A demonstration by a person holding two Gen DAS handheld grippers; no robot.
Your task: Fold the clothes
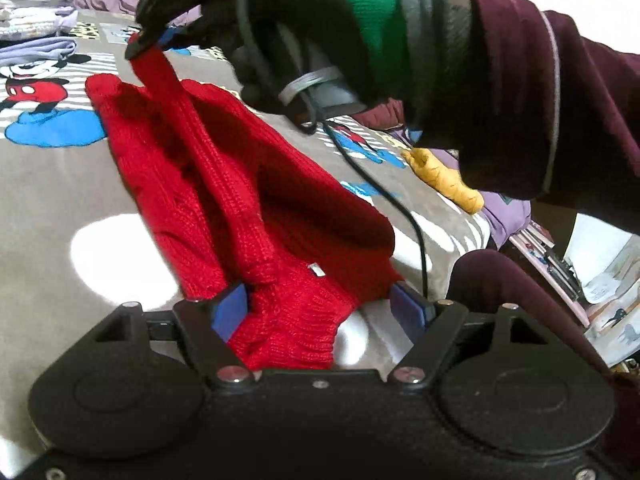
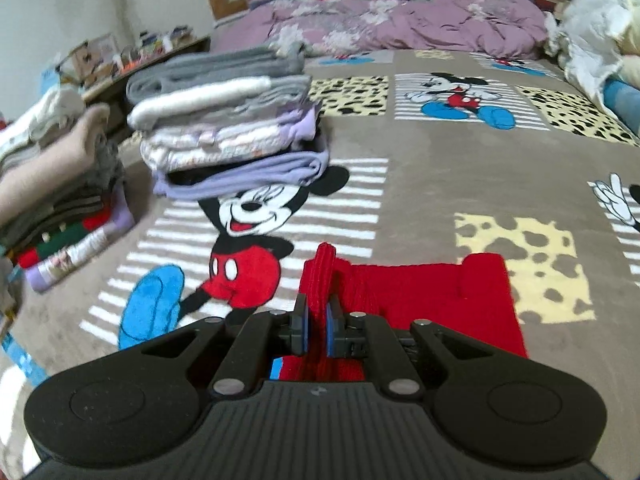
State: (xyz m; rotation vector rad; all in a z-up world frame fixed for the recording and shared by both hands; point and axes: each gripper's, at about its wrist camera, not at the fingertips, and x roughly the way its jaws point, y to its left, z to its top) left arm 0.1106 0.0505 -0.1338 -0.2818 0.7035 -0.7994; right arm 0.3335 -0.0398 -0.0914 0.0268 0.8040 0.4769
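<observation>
Lying ribbed, creased: red knit sweater (image 1: 256, 208); right tongs (image 2: 316, 322) pinching edge, left tongs (image 1: 320, 312) spread.

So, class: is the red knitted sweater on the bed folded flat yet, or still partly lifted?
Partly lifted. The right gripper pinches one edge of the red sweater and holds it raised, while the rest lies bunched on the blanket.

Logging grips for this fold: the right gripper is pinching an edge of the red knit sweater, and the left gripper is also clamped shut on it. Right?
Not quite. The right gripper does pinch the red knit sweater, but the left gripper is open: the left wrist view shows its jaws standing wide apart around the sweater's ribbed edge.
</observation>
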